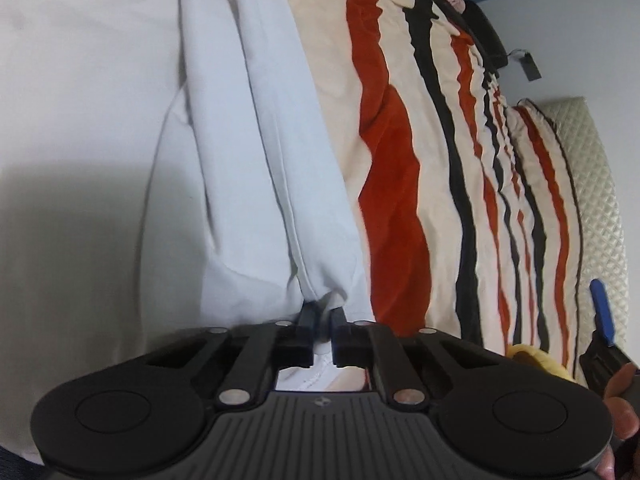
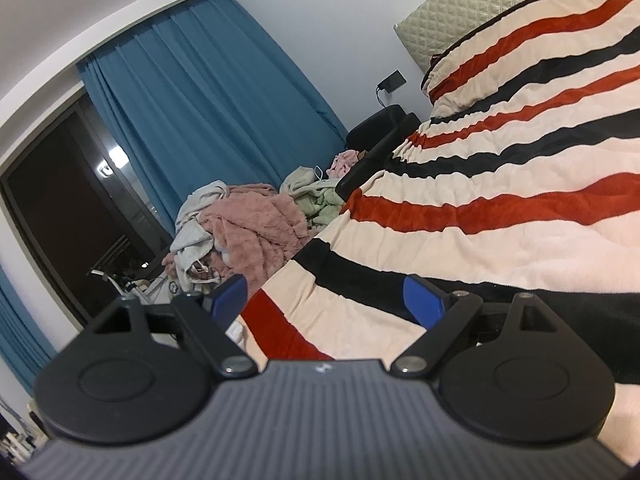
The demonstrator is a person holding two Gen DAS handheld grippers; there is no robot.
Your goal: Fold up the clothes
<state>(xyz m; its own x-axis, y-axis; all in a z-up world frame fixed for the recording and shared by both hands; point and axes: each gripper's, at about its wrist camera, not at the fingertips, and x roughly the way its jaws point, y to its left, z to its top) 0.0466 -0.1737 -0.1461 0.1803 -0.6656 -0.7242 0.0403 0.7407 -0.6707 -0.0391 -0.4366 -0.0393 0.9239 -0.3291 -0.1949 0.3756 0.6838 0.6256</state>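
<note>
Your left hand-held gripper [image 1: 322, 318] is clenched on a bunched edge of the pale blue garment [image 1: 248, 152] lying on the bed beside the striped blanket [image 1: 400, 184], while your right hand-held gripper [image 2: 326, 300] hovers released, jaws wide, over that blanket.

Pale blue-white garment [image 1: 248, 168]; blanket [image 2: 500, 220] cream with red and black stripes; curtain [image 2: 200, 92] teal blue; headboard [image 2: 480, 4] beige, diamond-quilted; clothes pile [image 2: 248, 224] pink, green, grey.
</note>
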